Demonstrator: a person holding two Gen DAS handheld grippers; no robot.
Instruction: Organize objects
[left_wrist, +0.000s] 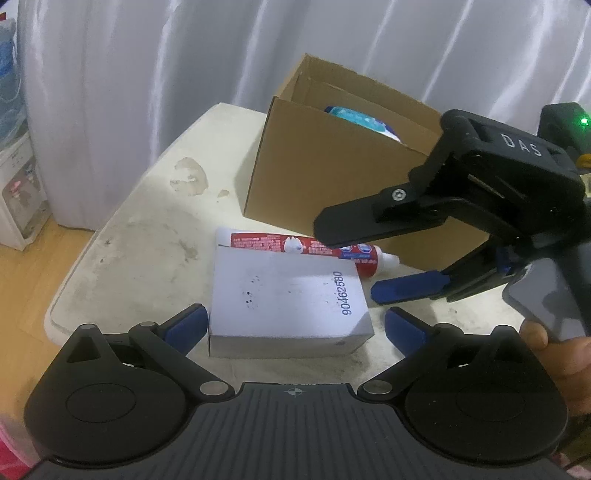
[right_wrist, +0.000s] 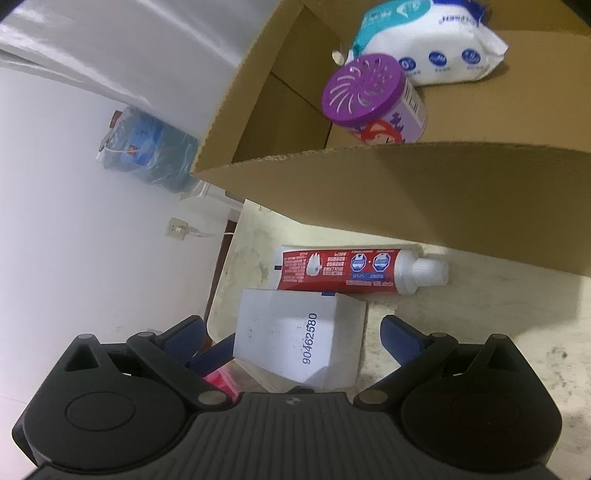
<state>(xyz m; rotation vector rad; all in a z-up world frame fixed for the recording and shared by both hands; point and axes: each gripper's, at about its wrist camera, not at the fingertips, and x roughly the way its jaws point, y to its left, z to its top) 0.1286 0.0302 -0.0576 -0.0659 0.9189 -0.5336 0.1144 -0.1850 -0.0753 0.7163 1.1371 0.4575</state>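
The white box (left_wrist: 288, 295) lies on the surface at 12 o'clock between the left gripper's (left_wrist: 293, 325) spread jaws, nearer than the empty, parted right gripper (left_wrist: 354, 266) at 2 o'clock

- A pale curtain (left_wrist: 147, 74) hangs in long, glossy folds across the back of the room and catches soft light.
- The surface (left_wrist: 147, 229) is off-white with a rounded corner, stained and scuffed, with a chipped patch near its far edge.
- A light wooden floor (left_wrist: 22, 280) shows beside it.
- A white water dispenser (left_wrist: 18, 192) stands at the far left, a blue bottle (right_wrist: 155, 147) on top wrapped in clear plastic.
- A plain white wall (right_wrist: 92, 240) carries a wall socket (right_wrist: 177, 229) with a cable plugged in.
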